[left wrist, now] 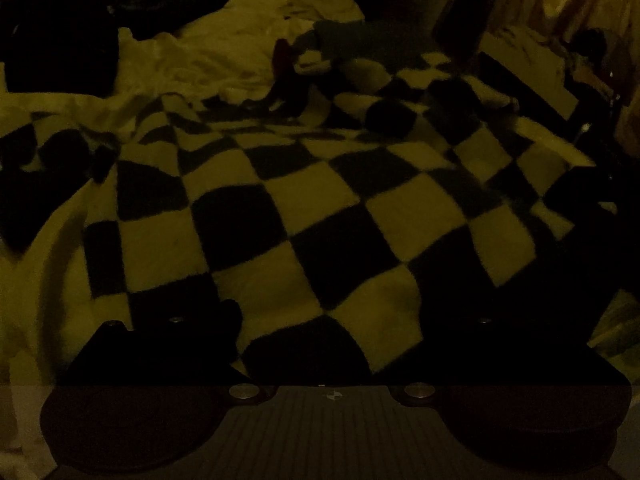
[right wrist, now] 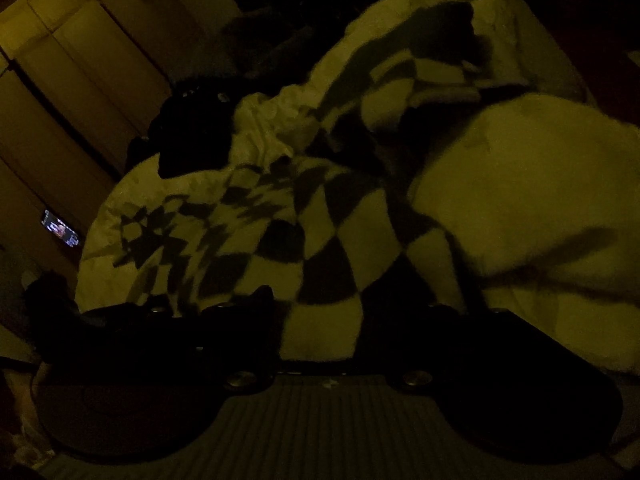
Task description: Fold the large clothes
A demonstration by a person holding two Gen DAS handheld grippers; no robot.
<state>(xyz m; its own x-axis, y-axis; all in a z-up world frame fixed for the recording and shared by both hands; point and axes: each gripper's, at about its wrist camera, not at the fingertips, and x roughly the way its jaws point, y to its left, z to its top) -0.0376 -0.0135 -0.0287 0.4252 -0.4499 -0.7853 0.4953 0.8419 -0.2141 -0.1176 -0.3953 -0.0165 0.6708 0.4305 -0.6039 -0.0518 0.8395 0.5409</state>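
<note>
**Still at the spreading stage, edge between my fingers**

Evidently the fuzzy black-and-cream checkered blanket (left wrist: 320, 208) is spread mostly flat across the pale rumpled bed (left wrist: 192, 56), its far end bunched, so I judge no fold is made yet. Its near edge runs between the spread fingers of my left gripper (left wrist: 324, 344). In my right gripper (right wrist: 320, 328) a cream-and-black corner sits between the fingers; whether they pinch it, I cannot tell. Next I must grip both corners and carry them across evenly.

Dim light swallows both grippers' fingers against the checkered blanket (left wrist: 320, 200); jaw gaps unreadable. Beyond the blanket, the dark heap (left wrist: 60, 52) stays unidentifiable.
</note>
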